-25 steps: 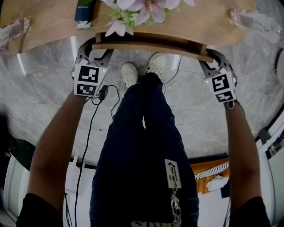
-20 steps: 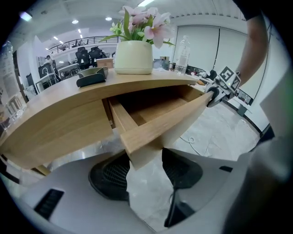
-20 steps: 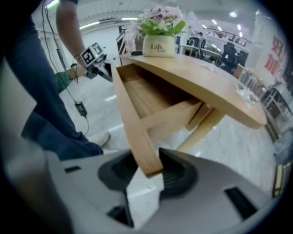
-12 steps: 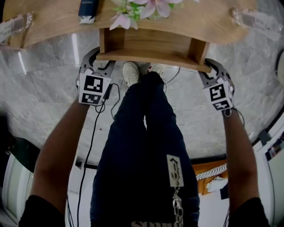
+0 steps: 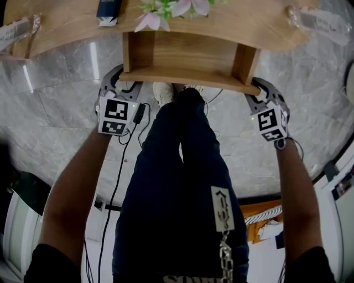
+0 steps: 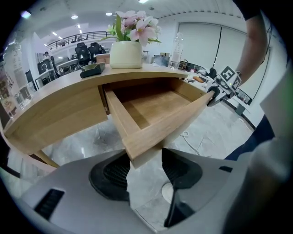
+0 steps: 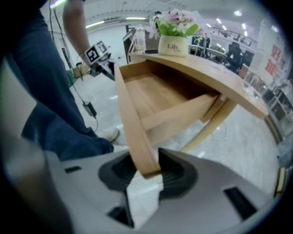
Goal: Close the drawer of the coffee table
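Right now your left gripper [image 6: 142, 169] stands wide, yet it is closed on one front corner of the drawer [image 6: 151, 107]. Its ribbed black pads [image 6: 114, 171] sit against the wood, as far as its own view shows. Your right gripper [image 7: 145, 176] is narrower and has just been closing a little. It clamps the other end of the drawer front, which runs edge-on between its pads [image 7: 173, 176].

From there outward, the drawer stands well out from under the coffee table [image 6: 55, 109], and its whole inside is open to view and empty. So none of the closing is done, in my reading. You have a hold on both front corners, and the entire push back under the tabletop is left.

The drawer is a shallow box of flat, pale wood panels with a fine straight grain and square-cut ends. The tabletop is the same light wood, but its front edge sweeps in a curve.

On the tabletop sit a smooth cream flower pot [image 6: 125, 54] with soft pink blooms and a dark box [image 5: 109, 10]. The floor [image 5: 61, 110] below is glossy grey stone with marble veining, and a thin black cable [image 5: 119, 160] trails across it beside your legs [image 5: 177, 182].
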Demonstrator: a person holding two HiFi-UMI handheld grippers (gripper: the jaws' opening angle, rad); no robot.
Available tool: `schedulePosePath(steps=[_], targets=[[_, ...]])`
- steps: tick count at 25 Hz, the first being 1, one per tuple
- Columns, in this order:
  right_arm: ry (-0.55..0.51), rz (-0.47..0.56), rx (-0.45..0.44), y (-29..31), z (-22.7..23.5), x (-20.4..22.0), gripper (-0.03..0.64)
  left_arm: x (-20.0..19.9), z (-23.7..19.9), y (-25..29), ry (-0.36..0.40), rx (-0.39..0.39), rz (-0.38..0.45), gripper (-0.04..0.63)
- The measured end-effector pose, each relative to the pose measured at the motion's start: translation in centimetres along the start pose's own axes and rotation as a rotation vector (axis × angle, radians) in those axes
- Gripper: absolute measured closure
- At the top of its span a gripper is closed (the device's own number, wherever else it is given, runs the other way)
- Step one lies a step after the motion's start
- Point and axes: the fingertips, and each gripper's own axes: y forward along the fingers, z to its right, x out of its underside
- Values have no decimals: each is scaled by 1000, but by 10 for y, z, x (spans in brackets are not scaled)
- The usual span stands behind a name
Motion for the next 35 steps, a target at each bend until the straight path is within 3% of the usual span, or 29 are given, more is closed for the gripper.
schedulePosePath(steps=[35], targets=[[-5,2,-19,2,-26,13,469,25,15,-7,-13,-15,-61,357]])
